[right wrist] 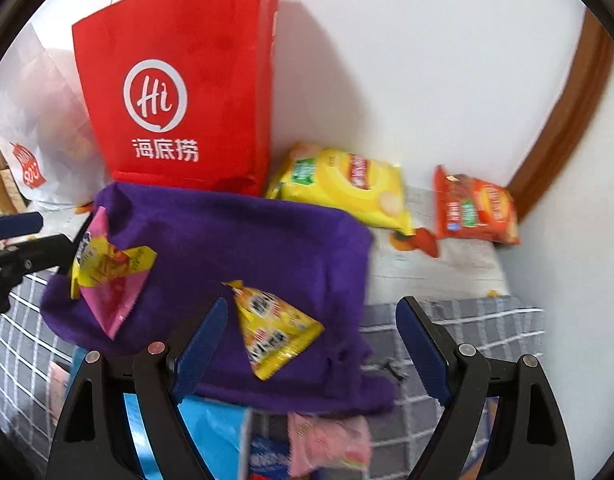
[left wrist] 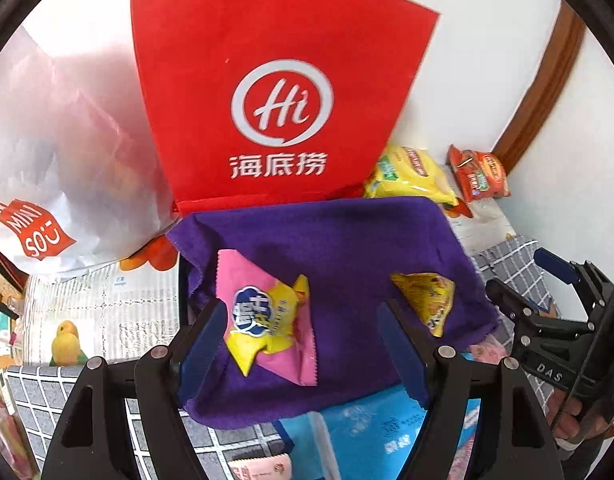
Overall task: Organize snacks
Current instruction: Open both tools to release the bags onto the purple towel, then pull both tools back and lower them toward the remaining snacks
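Note:
A purple cloth (left wrist: 339,240) (right wrist: 235,240) is spread in front of a red paper bag (left wrist: 275,80) (right wrist: 179,92). On the cloth lie a pink and yellow snack packet (left wrist: 271,320) (right wrist: 107,276) and a yellow triangular snack packet (left wrist: 427,300) (right wrist: 275,328). My left gripper (left wrist: 303,348) (right wrist: 27,240) hovers open above the pink packet, its pads clear of it. Over the yellow packet my right gripper (right wrist: 313,348) (left wrist: 531,284) is open too, with nothing gripped.
A white Miniso bag (left wrist: 47,160) stands left of the red bag. A yellow chips bag (right wrist: 347,184) and an orange-red chips bag (right wrist: 475,208) lie by the wall. Blue packets (left wrist: 367,432) and a pink packet (right wrist: 331,444) lie near the cloth's front edge, on a grey checked cover (right wrist: 467,320).

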Tool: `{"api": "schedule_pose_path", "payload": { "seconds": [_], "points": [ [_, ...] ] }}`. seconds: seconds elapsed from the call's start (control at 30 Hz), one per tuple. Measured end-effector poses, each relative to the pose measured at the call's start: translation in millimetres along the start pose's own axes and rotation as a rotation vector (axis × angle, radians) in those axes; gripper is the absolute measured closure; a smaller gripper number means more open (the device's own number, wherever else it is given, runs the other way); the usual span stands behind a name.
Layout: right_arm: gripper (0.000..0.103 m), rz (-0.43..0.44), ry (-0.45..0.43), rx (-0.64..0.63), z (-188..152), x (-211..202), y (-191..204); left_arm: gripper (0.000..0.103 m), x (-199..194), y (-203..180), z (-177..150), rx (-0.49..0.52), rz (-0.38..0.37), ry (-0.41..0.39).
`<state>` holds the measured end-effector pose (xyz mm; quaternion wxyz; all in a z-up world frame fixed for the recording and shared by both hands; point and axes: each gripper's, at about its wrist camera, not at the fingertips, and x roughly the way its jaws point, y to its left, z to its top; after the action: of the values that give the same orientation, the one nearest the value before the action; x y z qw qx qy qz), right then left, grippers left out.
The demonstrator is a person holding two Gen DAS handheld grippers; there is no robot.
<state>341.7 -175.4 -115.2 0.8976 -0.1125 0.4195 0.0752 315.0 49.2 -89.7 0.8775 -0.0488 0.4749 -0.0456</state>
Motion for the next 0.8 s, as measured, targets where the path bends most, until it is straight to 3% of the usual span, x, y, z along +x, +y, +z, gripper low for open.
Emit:
{"api": "schedule_pose_path", "payload": {
  "seconds": [0.17,0.33,0.57,0.67,0.8],
  "points": [
    [0.017,0.076,-0.049,0.038,-17,-28,-12,0.027,-21,-9,-3,-0.01,-0.01,-0.051],
    [0.017,0.051,-0.065,0.039,-36,-51,-15,0.027,-43,-12,-12,-0.038,-0.02,-0.071],
    [0.017,0.089,-0.044,0.101,-59,-76,-23,0.027,-81,-17,-44,-0.014,0.026,-0.136],
    [0.017,0.079,-0.065,0.118,-69,-87,-23,0.027,-90,-17,-58,-0.004,0.049,-0.133],
    [0.017,0.087,-0.082,0.135,-82,-101,-22,0.027,-100,-13,-77,-0.027,0.026,-0.116]
  ]
}}
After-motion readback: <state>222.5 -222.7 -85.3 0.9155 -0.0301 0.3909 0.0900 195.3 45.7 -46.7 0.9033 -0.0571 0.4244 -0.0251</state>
